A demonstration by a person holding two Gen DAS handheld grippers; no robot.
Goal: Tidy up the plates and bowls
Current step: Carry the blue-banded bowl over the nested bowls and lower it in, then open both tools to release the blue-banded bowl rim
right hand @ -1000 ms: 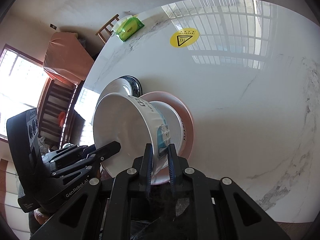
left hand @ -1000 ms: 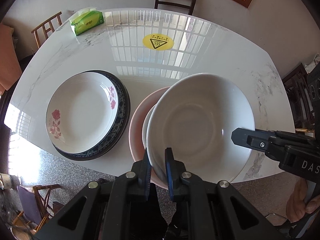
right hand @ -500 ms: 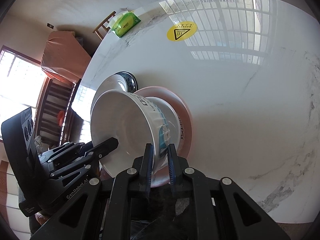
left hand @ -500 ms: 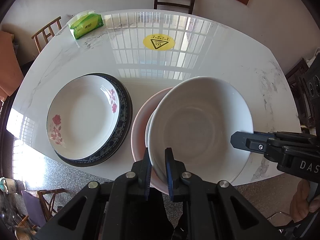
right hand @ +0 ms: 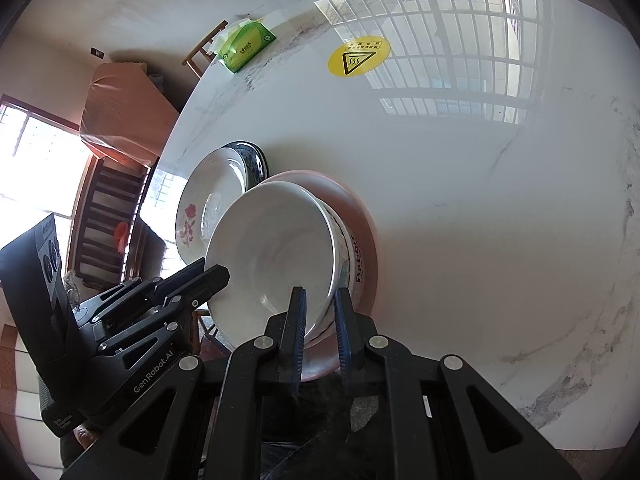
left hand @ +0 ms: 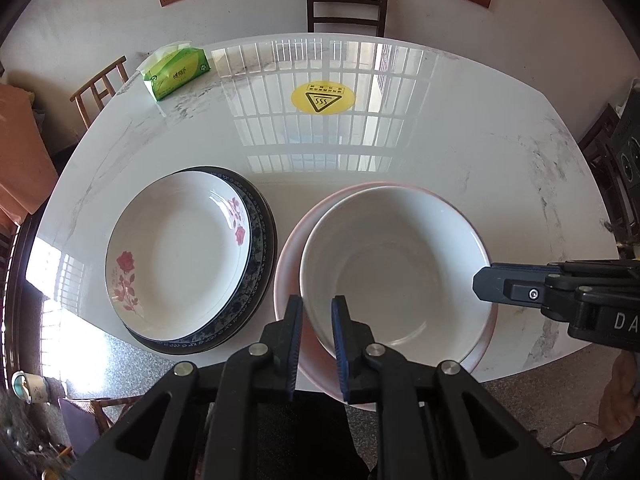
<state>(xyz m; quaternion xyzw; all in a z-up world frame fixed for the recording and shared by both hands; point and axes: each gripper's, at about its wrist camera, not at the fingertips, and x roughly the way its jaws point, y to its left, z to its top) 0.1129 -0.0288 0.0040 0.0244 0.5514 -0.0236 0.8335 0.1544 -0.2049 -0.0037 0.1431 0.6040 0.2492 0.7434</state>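
Observation:
A large white bowl (left hand: 396,272) rests nested in a printed white bowl (right hand: 352,256) on a pink plate (left hand: 286,280), near the table's front edge. My left gripper (left hand: 317,312) straddles the near-left rim, and its jaws are opening with the rim still between the pads. My right gripper (right hand: 320,308) is shut on the opposite rim; its fingertips (left hand: 484,284) show in the left wrist view. To the left, a white plate with red flowers (left hand: 176,252) lies on a dark blue-patterned plate (left hand: 262,240).
The white marble table (left hand: 400,152) carries a green tissue pack (left hand: 176,74) at the back left and a yellow warning sticker (left hand: 323,98) at the middle back. Chairs (left hand: 346,4) stand around it. The stack sits close to the front edge.
The white bowl has come down from a tilt and now sits level in the stack. Both grippers have stayed on its rim.

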